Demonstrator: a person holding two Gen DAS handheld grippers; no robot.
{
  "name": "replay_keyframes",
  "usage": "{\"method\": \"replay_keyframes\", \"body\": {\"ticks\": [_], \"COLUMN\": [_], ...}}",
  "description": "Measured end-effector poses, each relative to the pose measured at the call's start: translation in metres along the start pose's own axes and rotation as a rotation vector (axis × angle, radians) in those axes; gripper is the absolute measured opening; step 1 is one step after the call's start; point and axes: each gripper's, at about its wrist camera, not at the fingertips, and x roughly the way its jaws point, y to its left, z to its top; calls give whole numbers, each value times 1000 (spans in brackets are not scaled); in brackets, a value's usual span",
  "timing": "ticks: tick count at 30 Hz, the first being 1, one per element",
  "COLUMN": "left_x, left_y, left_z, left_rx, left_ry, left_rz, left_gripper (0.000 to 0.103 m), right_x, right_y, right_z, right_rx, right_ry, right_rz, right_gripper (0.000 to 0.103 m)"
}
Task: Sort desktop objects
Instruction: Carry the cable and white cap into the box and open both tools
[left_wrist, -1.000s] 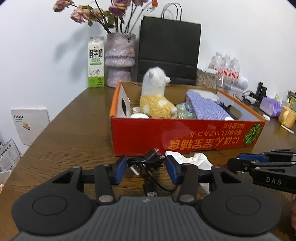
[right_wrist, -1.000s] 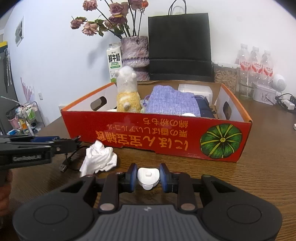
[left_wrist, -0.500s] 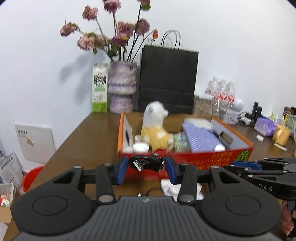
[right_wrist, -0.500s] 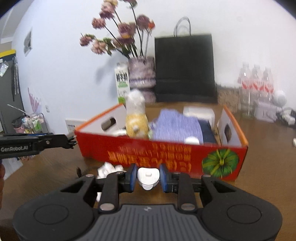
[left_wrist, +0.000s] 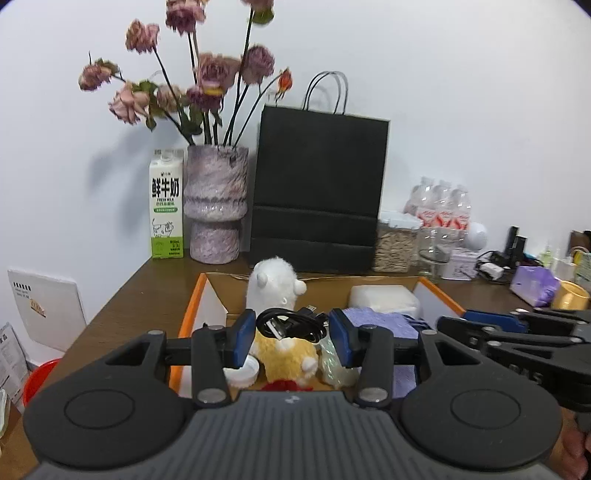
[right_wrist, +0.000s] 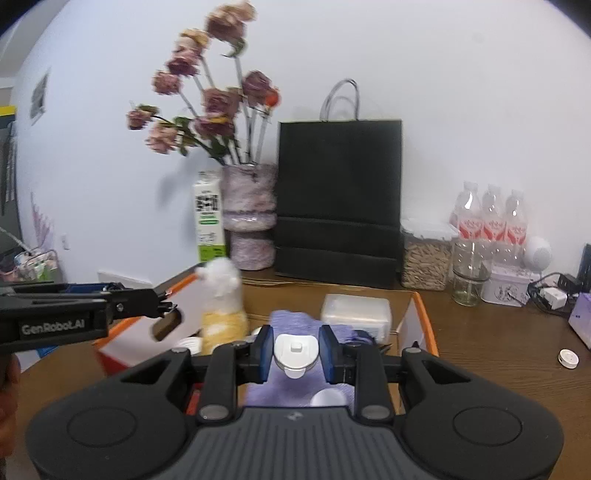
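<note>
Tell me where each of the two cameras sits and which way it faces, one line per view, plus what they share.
Left wrist: rides the left gripper, looking forward and slightly down over the orange box; its blue pads clamp a black cable; the right gripper's side shows at right.
Right wrist: rides the right gripper, facing the same way over the box; its pads clamp a white cap; the left gripper's side enters from the left.
Shared: the plush toy, black paper bag, vase and milk carton.
</note>
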Motion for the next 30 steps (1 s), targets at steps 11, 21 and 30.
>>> {"method": "replay_keyframes", "body": {"ticks": [11,21,30], "left_x": [39,18,19], "left_y": [9,-3,-2], "left_z": [-32,-33,-33], "left_rx": [42,98,95], "left_ry": [57,-50,-48], "left_rz": [72,152,174], "left_gripper": [45,103,103], "right_x": [37,23,16], "right_y": [-28,-23,-18], "right_z": [-29,-29,-26], "right_rx": [46,52,45], "right_ry": [102,38,21], "right_rz": [-29,-61,-63], "right_gripper": [25,101,103]}}
